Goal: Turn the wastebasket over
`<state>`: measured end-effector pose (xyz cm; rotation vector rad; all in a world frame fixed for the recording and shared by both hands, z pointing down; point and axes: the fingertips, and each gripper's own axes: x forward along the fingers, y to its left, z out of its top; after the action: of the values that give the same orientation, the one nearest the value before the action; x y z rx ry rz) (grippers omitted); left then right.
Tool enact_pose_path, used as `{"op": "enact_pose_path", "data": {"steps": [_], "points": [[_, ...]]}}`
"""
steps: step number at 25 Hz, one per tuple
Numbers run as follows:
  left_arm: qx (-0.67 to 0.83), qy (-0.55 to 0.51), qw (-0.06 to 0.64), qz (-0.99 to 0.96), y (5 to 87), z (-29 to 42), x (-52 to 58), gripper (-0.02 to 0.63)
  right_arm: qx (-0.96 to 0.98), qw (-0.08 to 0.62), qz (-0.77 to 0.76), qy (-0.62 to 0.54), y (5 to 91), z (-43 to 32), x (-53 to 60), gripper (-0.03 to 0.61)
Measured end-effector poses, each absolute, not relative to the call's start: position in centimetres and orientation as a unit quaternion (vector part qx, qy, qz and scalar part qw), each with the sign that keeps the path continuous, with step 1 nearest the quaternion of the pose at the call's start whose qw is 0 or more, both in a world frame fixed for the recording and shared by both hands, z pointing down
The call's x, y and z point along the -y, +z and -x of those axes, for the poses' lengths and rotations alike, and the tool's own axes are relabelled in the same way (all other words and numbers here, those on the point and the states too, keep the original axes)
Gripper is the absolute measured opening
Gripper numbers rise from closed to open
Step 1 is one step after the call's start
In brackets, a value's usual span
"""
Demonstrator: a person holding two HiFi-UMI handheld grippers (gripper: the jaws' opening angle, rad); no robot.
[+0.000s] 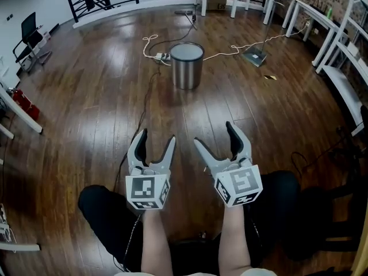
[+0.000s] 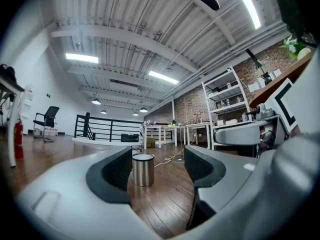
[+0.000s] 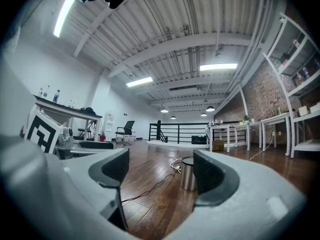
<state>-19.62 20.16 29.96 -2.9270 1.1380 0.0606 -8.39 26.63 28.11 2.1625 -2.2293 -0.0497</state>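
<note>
Wastebasket (image 1: pixel 187 65), a brushed-metal cylinder, stands on the dark wooden floor (image 1: pixel 86 102), well ahead of both tools. Its pale round top faces up; whether that is the rim or the base cannot be told. A white cable (image 1: pixel 150 40) and a power strip (image 1: pixel 161 56) lie just beside it on the left. The left tool (image 1: pixel 157 137) and right tool (image 1: pixel 214 134) are held side by side, level, pointing toward the basket. Each has its jaws spread wide with nothing gripped. In each gripper view the basket shows far off, in the gap between the jaws.
</note>
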Motion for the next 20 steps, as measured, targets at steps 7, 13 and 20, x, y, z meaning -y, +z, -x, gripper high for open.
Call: {"op": "enact_pose_path", "data": {"steps": [7, 13, 20], "points": [[-0.378, 0.014, 0.013, 0.926, 28.1, 14.6, -15.6, 0.339, 0.726, -0.001, -0.688, 0.002, 26.7, 3.0, -22.4, 0.388], [-0.357, 0.017, 0.027, 0.934, 28.2, 10.5, -14.5, 0.331, 0.72, -0.032, -0.693, 0.008, 27.5, -0.8, -20.0, 0.388], [-0.376, -0.002, -0.011, 0.927, 31.9, 8.8, -6.2, 0.331, 0.739, 0.005, -0.673, 0.017, 30.2, -2.0, -11.6, 0.388]]}}
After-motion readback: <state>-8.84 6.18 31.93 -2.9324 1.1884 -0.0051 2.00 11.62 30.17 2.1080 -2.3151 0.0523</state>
